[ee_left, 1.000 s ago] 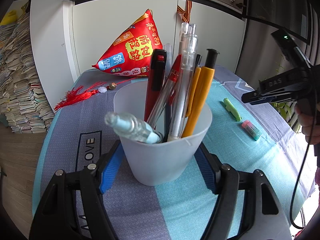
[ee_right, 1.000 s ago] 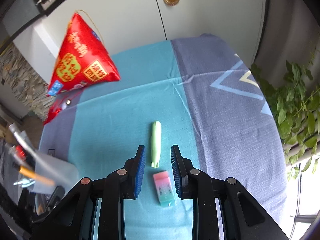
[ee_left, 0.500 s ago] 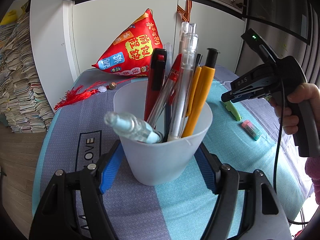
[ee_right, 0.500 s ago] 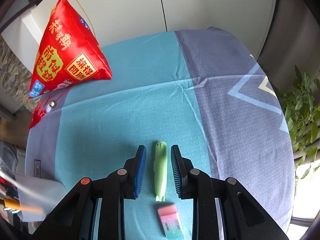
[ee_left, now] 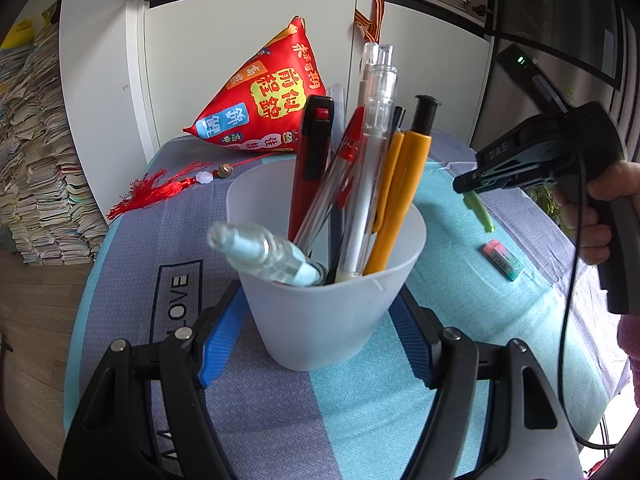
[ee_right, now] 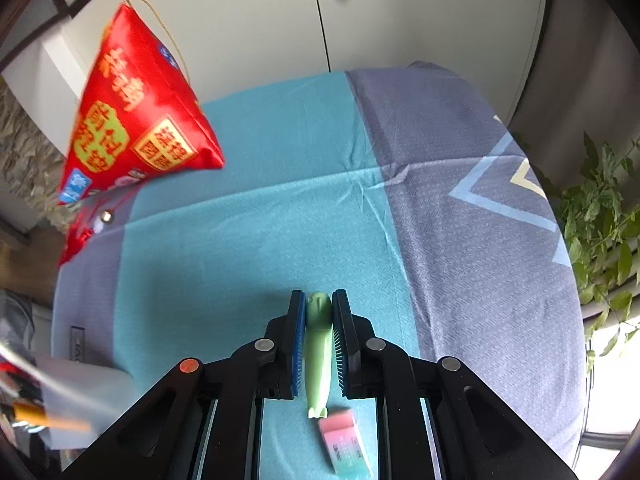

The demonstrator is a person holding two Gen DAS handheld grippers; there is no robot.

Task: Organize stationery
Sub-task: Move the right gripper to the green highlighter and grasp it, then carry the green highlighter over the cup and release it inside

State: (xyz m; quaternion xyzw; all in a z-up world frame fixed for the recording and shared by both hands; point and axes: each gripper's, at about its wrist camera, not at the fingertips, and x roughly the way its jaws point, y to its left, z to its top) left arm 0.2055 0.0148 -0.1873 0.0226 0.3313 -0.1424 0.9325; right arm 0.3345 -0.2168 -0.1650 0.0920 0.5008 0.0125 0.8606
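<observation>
A frosted white cup (ee_left: pixel 326 276) full of several pens stands on the table, and my left gripper (ee_left: pixel 320 320) is shut on its sides. My right gripper (ee_right: pixel 318 308) has closed around a light green, fish-shaped stationery piece (ee_right: pixel 318 344), its blue pads against both sides; the piece also shows in the left wrist view (ee_left: pixel 478 210) under the right gripper (ee_left: pixel 464 186). A pink and green eraser (ee_right: pixel 346 446) lies just behind it on the cloth, also seen in the left wrist view (ee_left: pixel 502 258). The cup shows blurred at the far left of the right wrist view (ee_right: pixel 76 400).
A red pyramid-shaped pouch (ee_left: pixel 264 108) with a red tassel (ee_left: pixel 156 194) sits at the back of the table by white cabinet doors (ee_left: pixel 420 80). Stacked papers (ee_left: pixel 28 160) stand at the left. A green plant (ee_right: pixel 600 208) is beyond the table's right edge.
My right gripper moved forward over the green piece and narrowed its jaws from open to closed on it. The left gripper and cup have stayed still.
</observation>
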